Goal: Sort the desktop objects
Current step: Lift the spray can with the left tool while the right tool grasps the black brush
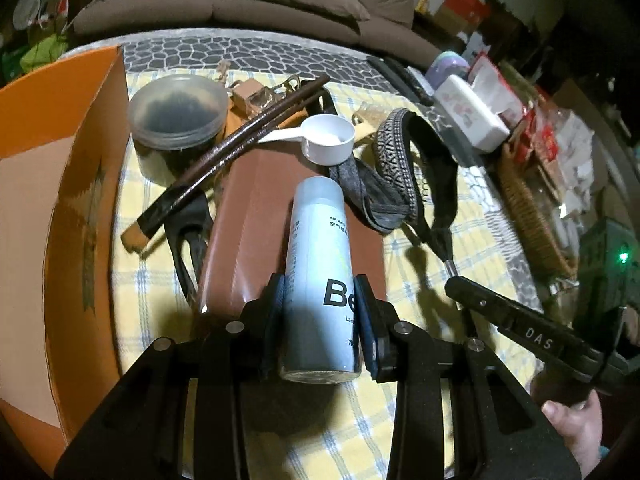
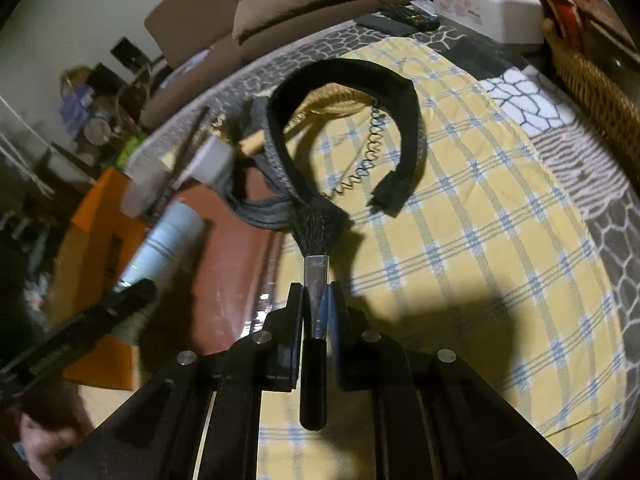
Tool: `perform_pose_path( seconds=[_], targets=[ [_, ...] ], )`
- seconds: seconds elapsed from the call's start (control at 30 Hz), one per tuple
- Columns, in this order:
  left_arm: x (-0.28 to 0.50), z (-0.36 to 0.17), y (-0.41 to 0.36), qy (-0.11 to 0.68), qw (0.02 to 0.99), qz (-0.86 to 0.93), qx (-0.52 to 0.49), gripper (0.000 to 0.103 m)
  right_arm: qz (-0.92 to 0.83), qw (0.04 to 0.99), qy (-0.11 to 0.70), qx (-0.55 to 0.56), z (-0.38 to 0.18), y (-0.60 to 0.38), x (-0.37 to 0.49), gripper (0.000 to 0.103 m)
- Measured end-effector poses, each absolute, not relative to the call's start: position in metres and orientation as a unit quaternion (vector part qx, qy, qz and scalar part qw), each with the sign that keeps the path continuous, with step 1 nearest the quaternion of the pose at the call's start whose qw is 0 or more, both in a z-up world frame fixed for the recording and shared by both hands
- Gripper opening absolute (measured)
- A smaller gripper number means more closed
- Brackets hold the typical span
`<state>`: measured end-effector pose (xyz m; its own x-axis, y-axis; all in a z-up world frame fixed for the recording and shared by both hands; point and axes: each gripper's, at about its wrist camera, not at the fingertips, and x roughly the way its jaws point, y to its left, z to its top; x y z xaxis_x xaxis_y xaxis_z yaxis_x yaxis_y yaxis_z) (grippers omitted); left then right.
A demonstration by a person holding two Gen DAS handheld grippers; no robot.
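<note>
1. my left gripper (image 1: 320,304) is clamped round a pale blue cylindrical spray can (image 1: 318,256), held above the brown leather pouch (image 1: 248,216).
2. the can reads "Be" in big black letters; smaller print is unreadable.
3. my right gripper (image 2: 316,304) is pinched tight on the silver ferrule of a black makeup brush (image 2: 316,240), its soft bristles touching the near end of a black padded headband (image 2: 400,92) on the yellow checked cloth (image 2: 500,240).

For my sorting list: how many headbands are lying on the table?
2. A black headband lies on the yellow checked cloth; a patterned grey headband lies beside it, against the white scoop. The clutter may hide others.
</note>
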<state>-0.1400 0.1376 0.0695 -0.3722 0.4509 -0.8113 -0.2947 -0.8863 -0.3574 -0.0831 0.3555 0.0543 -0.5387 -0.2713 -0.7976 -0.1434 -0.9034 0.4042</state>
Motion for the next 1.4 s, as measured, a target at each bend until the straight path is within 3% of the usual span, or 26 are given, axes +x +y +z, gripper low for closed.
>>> perform_pose_path(
  seconds=[0.37,0.83,1.4],
  targets=[
    [-0.127,0.095,0.117,-0.140,0.241,0.817,-0.504,0.032,-0.837,0.100,-0.279,0.461,0.072,0.323,-0.076,0.011],
    [-0.110,0.147,0.026,-0.165,0.211,0.846,-0.461,0.032,-0.844,0.148,-0.255,0.448,0.108,0.255,-0.073,0.011],
    [-0.098,0.143,-0.096,-0.185,0.136,0.861,-0.454,0.032,-0.846,0.203,-0.195,0.452,0.143,0.142,-0.086,0.011]
  ],
)
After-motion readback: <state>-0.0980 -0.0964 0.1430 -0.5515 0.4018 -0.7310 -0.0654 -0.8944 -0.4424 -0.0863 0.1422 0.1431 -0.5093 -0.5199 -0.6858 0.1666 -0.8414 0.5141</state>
